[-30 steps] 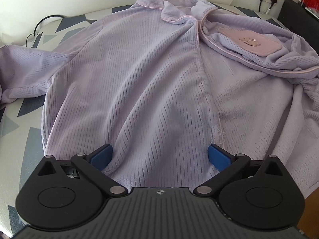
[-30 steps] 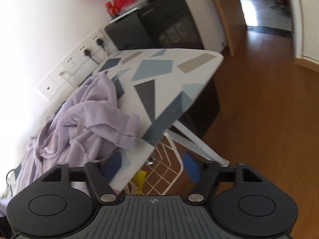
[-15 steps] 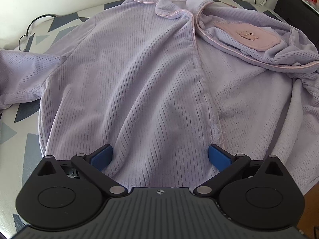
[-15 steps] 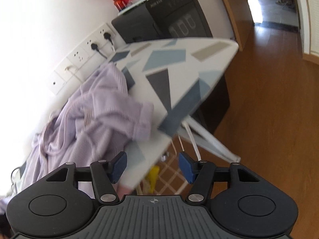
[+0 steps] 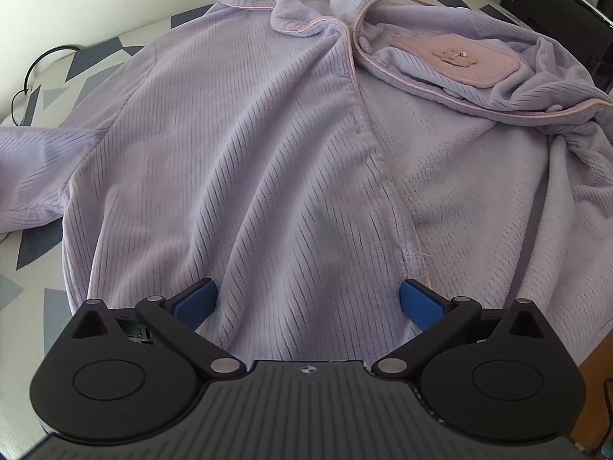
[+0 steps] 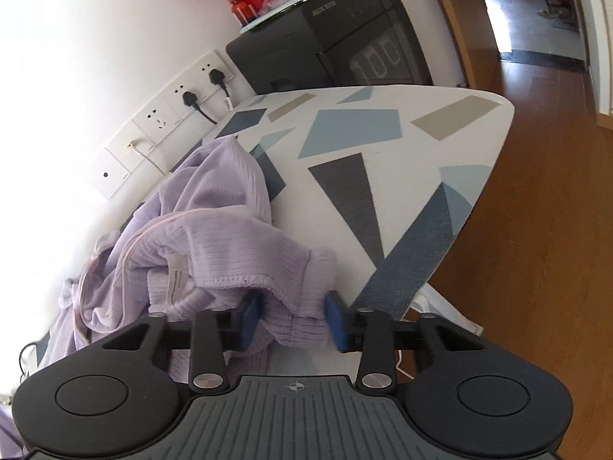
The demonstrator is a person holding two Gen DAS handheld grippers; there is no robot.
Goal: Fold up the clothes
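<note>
White walls and a wood floor (image 6: 544, 230) surround an ironing board (image 6: 383, 176) printed with blue and grey shards. On it lies a ribbed lilac fleece pyjama top (image 5: 249, 161), collar away from the left gripper (image 5: 308, 303), hem nearest, its length along that gripper's spread fingers. The right gripper (image 6: 293, 316) has just been closing; its blue pads now pinch the cuff (image 6: 295, 280), which earlier lay beyond them.

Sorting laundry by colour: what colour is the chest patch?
Dusty pink patch on the lilac garment; left wrist view.
</note>
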